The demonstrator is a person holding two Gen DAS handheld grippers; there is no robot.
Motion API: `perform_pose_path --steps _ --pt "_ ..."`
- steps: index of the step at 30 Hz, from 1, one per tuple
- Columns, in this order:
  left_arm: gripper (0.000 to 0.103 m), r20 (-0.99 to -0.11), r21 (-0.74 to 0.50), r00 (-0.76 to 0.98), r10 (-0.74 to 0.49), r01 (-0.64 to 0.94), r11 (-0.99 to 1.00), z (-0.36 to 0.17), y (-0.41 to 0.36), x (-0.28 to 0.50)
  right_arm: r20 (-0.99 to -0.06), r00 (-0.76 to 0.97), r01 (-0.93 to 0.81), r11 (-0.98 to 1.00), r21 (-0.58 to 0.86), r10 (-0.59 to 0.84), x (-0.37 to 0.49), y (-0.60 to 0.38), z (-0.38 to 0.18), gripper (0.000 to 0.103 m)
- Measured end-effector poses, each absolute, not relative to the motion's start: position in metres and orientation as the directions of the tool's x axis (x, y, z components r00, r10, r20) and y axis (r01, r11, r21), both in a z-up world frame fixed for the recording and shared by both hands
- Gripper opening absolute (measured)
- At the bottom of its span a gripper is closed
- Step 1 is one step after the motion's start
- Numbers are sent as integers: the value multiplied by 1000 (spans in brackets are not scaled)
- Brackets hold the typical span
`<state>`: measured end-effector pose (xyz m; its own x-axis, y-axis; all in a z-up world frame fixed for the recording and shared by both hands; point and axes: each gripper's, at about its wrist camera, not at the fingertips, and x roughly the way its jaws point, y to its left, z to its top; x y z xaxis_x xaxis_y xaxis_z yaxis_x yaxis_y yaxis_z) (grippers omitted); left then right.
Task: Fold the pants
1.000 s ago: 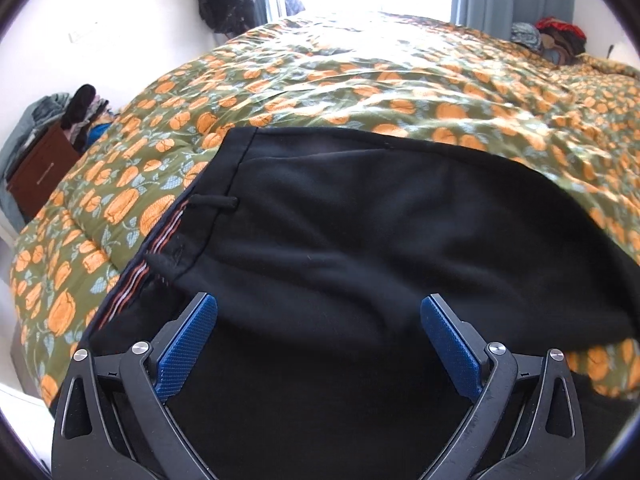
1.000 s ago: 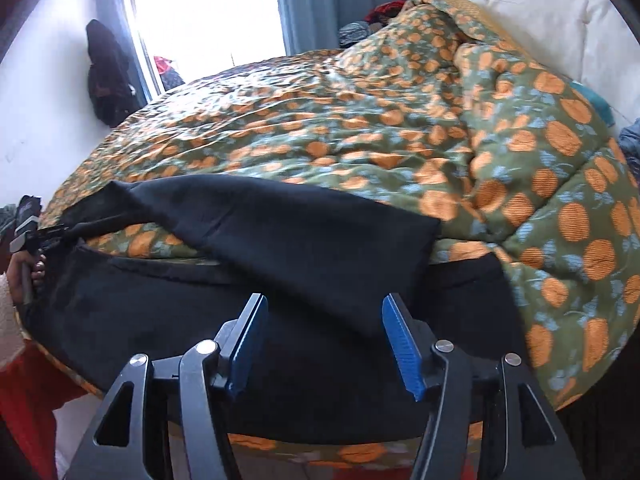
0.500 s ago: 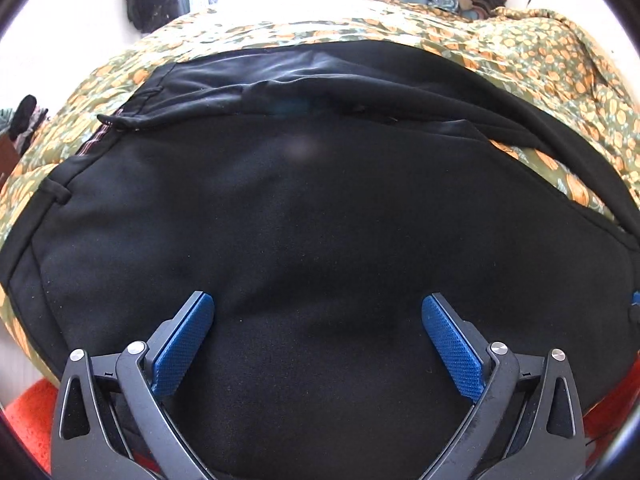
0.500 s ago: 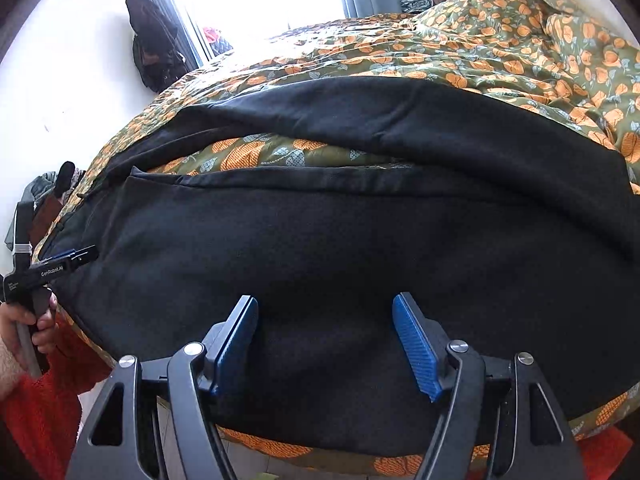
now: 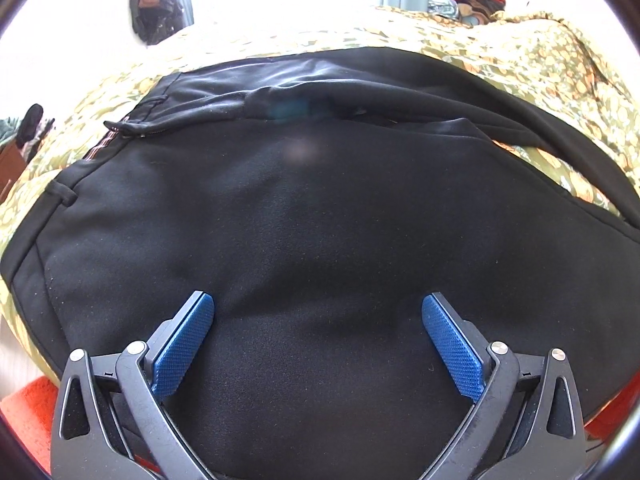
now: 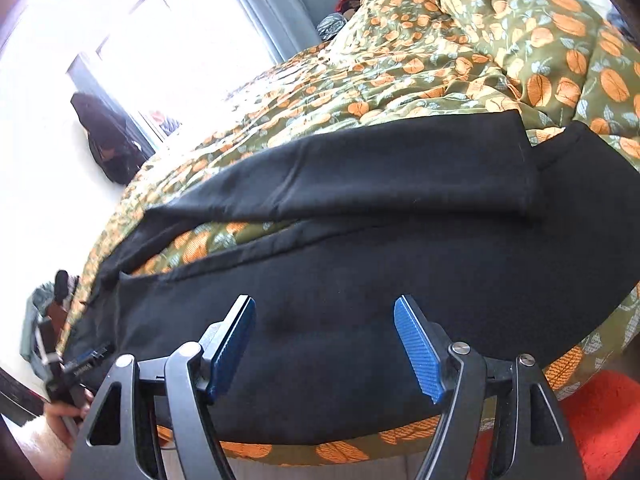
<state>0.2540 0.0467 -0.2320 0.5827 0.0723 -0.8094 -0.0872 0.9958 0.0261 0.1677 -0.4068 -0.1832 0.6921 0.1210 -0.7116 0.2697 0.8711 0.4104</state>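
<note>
Black pants (image 5: 320,208) are lying spread along the near edge of a bed (image 6: 400,76), which is wearing a green quilt printed with orange fruit and pale leaves. The waistband, with its belt loops and striped inner lining, is sitting toward the bed's left side in the left wrist view, while the two legs are stretching off to the right; the far leg is angling away from the near one, so a wedge of quilt is showing between them. The left hand-held gripper (image 5: 318,340) is hovering over the seat of the pants with its blue pads (image 5: 184,344) standing wide apart and gripping nothing. The right hand-held gripper (image 6: 324,344) is hanging over the near leg, its jaws having just been opening, and only flat cloth is lying beneath the gap, not pinched. Bright daylight is pouring through a window (image 6: 168,40) beyond the far edge of the bed, framed by grey-blue curtains (image 6: 304,4). A dark bag (image 6: 108,140) is hanging against the white wall beside it, and an orange-red rug (image 6: 600,420) is showing below the bed's near edge.
</note>
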Motion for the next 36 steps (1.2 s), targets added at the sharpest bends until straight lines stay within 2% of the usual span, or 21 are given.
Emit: perform_pose_path --steps 2,3,7,10,11,12,13,14,15,18,23,26,30,31,32,33,34,36 --pt "103 -812 28 579 77 -93 995 -232 47 256 -671 702 257 794 550 238 178 -417 -189 72" --pt "103 -813 29 577 79 -95 995 -232 46 256 -658 713 281 762 584 241 184 -426 -191 72" --pt "103 -817 34 570 84 -98 995 -232 46 257 -635 770 502 556 662 61 176 -492 -203 71" --pt "103 -822 41 562 92 -103 994 -232 45 259 -608 794 551 418 722 3 167 -522 -209 53" --pt "103 -827 47 553 100 -109 993 -231 44 260 -601 799 549 404 732 3 168 -527 -210 50" --pt "103 -837 54 537 108 -116 992 -229 43 262 -601 799 546 407 732 9 169 -531 -211 39" --pt "102 -850 59 515 113 -121 991 -225 43 265 -610 792 552 423 718 3 169 -533 -211 21" --pt "102 -866 40 490 95 -122 992 -219 43 271 -619 785 557 447 700 -8 168 -535 -208 9" --pt "102 -879 -26 476 35 -119 993 -212 45 278 -619 785 549 471 690 -7 166 -535 -204 5" --pt "102 -850 -290 490 -192 -133 948 -184 56 311 -566 823 444 569 693 48 161 -527 -172 5" --pt "102 -733 -607 469 -492 -125 785 -173 58 404 -441 877 198 691 696 193 158 -494 -100 5" --pt "102 -708 -670 433 -558 -164 724 -184 56 452 -355 889 52 707 705 289 151 -480 -64 5" --pt "99 -713 -676 434 -550 -218 704 -189 60 477 -224 877 -144 677 722 425 129 -469 -31 5" --pt "83 -715 -674 438 -545 -224 704 -188 62 479 -196 866 -187 662 726 459 121 -468 -26 5" --pt "38 -715 -676 432 -550 -228 700 -188 64 480 -176 855 -221 649 728 488 113 -469 -25 5" --pt "10 -716 -681 410 -565 -233 694 -189 66 482 -171 847 -237 647 725 503 110 -471 -25 5" --pt "4 -722 -679 397 -566 -249 690 -189 68 480 -189 845 -230 659 716 500 107 -475 -28 5" --pt "3 -712 -678 453 -536 -244 694 -172 77 465 -282 851 -135 705 697 443 109 -490 -44 5"
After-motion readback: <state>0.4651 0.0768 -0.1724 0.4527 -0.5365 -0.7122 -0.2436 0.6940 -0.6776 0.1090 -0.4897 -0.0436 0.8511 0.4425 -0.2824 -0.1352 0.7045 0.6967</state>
